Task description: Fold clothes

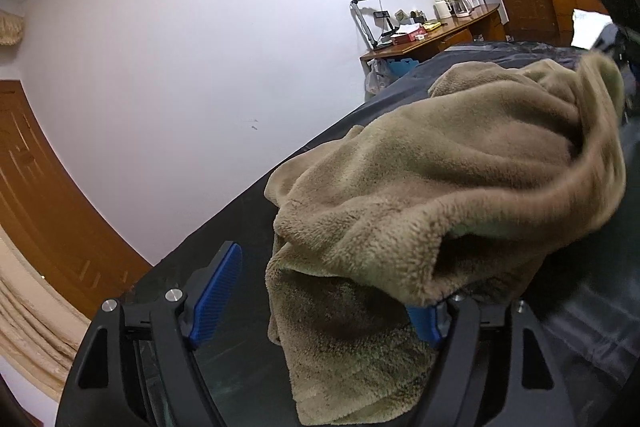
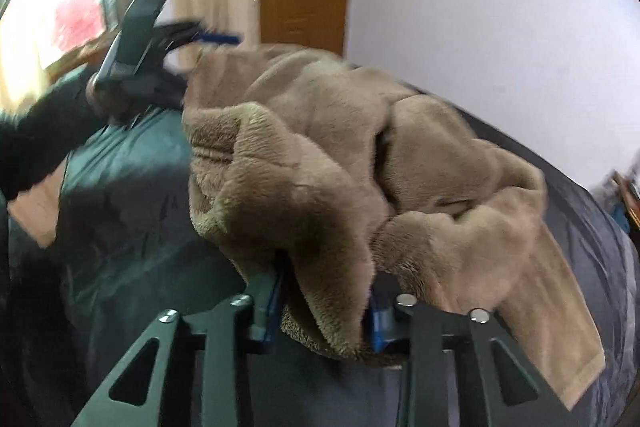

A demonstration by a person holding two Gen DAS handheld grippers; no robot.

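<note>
Left wrist view: we see our left tongs (image 1: 320,299) spread wide around plush tan fleece (image 1: 440,187); right tongs (image 2: 324,311) pinch its bunched, fuzzy fold above a bed (image 2: 132,195).

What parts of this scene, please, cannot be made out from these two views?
- Left gripper right finger: left wrist view, draped by the fleece garment.
- Right gripper fingertips: right wrist view, buried in fleece.
- Garment type: bunched, blurred.
- Desk items: left wrist view, too small.
</note>
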